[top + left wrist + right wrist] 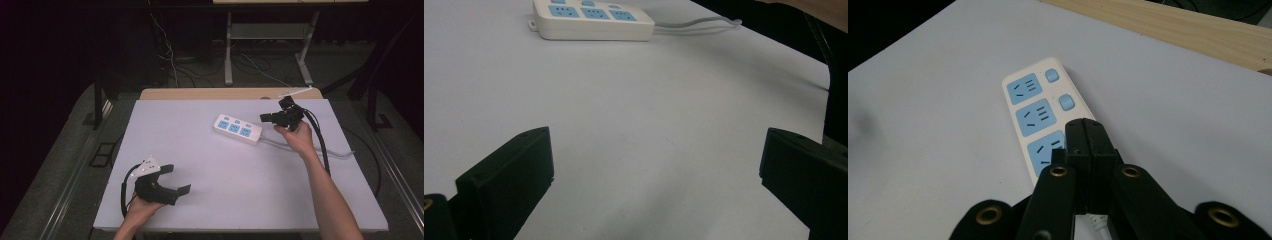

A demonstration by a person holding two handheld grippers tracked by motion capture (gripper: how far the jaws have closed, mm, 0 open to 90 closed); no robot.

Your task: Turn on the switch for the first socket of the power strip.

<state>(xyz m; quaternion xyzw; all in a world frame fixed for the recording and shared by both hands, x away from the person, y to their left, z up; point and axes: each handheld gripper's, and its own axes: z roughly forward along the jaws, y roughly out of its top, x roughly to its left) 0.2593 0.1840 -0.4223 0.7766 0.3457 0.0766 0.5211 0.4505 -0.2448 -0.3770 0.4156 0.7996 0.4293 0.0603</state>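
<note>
Power strip lies on the white tabletop, toward the far right corner, well off the near edge. Long axis runs diagonally: free end toward the far-left, cord end toward the right edge. Right gripper sits at the cord end, jaws pressed together with nothing between them; in the right gripper view the tips overlap the nearest blue socket and the nearest switch, contact can't be told. Other two switches line the strip's right side in that view. Left gripper rests at the near-left corner, jaws spread wide and empty, strip well ahead of them. Right hand is clearly nearer; likely a switch press, judging by the closed tips.
</note>
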